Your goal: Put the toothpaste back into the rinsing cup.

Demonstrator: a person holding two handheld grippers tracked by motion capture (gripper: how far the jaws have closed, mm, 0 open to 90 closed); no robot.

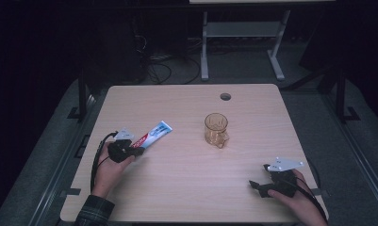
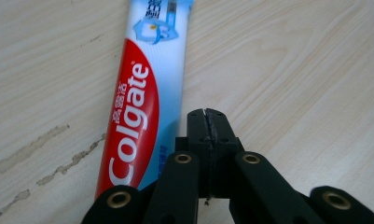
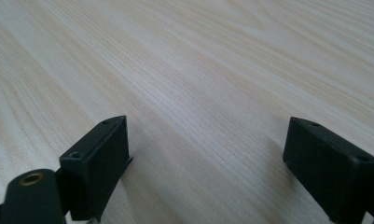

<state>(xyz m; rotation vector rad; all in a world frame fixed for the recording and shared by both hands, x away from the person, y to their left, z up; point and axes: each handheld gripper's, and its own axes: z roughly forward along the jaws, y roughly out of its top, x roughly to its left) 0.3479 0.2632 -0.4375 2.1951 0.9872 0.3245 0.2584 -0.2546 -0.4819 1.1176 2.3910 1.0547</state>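
Since the toothpaste tube (image 2: pixel 142 93) at centre-left looks light, soft and slick, the clenched, empty left gripper (image 2: pixel 207 114) beside it should pinch its flat middle, while the right gripper (image 3: pixel 208 154) rests released.

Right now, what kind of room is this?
Probably a lab or workshop for recording tests, not a home: a bare wooden table sits in a dark room, tangled cables lie on the floor behind it, and a metal stand rises beyond.
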